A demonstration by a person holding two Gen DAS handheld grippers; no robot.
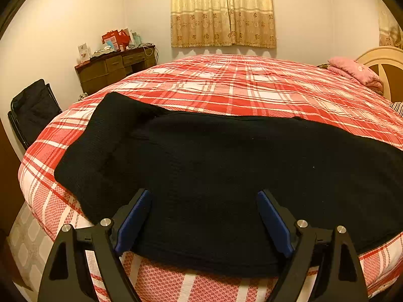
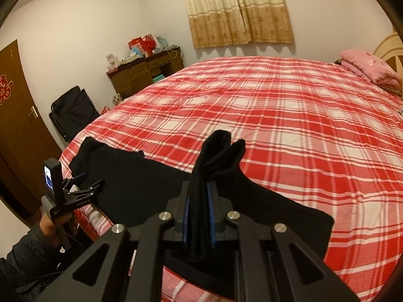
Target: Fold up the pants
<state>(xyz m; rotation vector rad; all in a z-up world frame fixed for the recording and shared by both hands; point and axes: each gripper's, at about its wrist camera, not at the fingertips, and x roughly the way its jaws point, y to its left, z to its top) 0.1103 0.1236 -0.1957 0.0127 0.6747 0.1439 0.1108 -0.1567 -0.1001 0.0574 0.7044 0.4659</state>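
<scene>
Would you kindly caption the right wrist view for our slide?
Right gripper shut on a bunched fold of black pants above a red plaid bedspread.

The left wrist view sits low at the near edge of the bed [image 1: 252, 88], looking along the left tongs [image 1: 204, 201] and slightly down, very near the black pants [image 1: 226, 163] that fill its lower half. The right wrist view looks along the right tongs [image 2: 199, 216] from higher and further right, tilted down across the same bed. Both face the far wall and share the curtain [image 1: 223, 12], the dresser [image 1: 115, 68] far left, the pink pillow [image 1: 352, 70] far right. The right view also catches the left tongs at its near left.
</scene>
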